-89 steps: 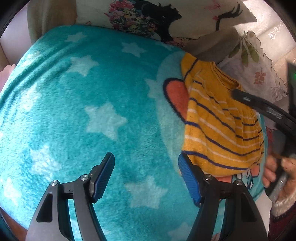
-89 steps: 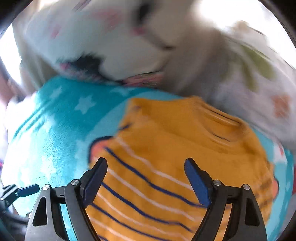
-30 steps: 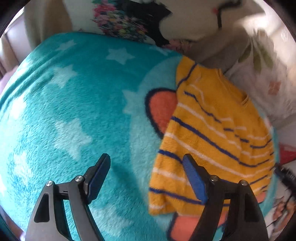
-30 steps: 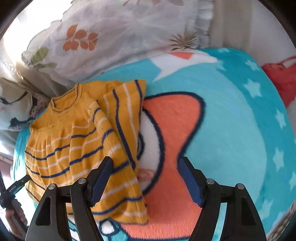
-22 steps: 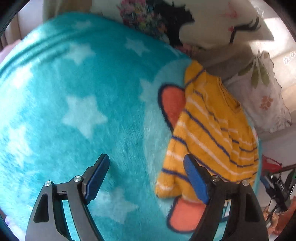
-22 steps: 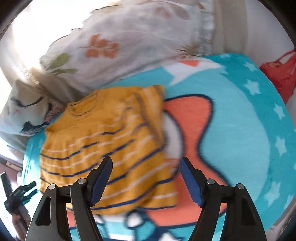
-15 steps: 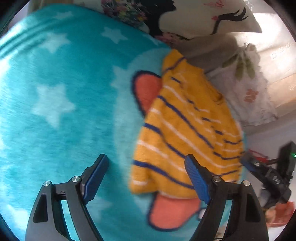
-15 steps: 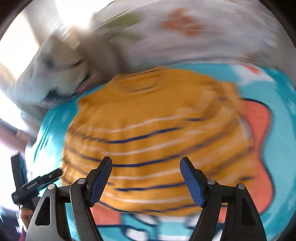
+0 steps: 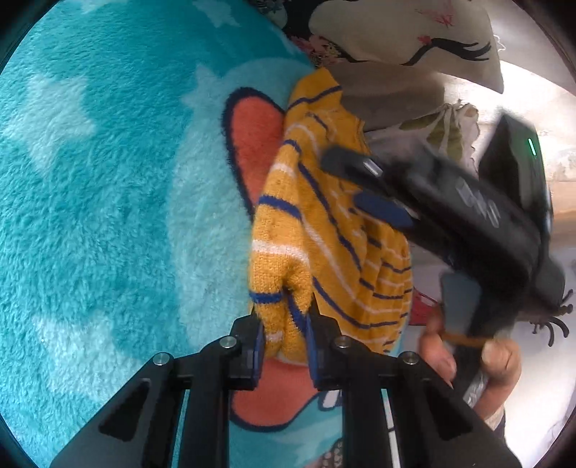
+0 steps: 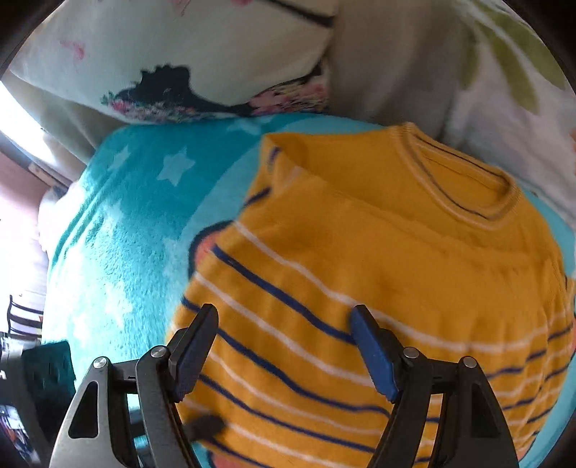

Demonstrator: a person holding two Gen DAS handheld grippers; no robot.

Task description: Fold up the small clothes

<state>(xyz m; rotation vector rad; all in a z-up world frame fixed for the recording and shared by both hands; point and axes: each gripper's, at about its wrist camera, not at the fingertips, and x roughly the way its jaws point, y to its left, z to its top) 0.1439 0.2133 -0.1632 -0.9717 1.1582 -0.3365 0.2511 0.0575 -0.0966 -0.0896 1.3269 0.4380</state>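
A yellow knit sweater (image 9: 324, 230) with blue and white stripes lies on a teal star blanket (image 9: 108, 180), its sleeves folded in. My left gripper (image 9: 284, 324) is closing its jaws on the near bottom corner of the hem, and the fabric is bunched between the blue pads. In the right wrist view the sweater (image 10: 378, 234) fills the middle, collar at the far side. My right gripper (image 10: 284, 316) hovers open above its striped lower half with nothing between the fingers. That same right gripper (image 9: 345, 181) reaches over the sweater in the left wrist view, held by a hand (image 9: 500, 356).
Printed pillows (image 9: 396, 32) crowd the far edge of the blanket, just beyond the collar, and show again as pillows (image 10: 180, 54) in the right wrist view. The teal blanket (image 10: 126, 234) stretches wide to the left of the sweater. Floor clutter lies past the right edge.
My left gripper has dropped to the hem corner and gone from wide open to pinching it. The right gripper has swept sideways from the sweater's side to above its striped body.
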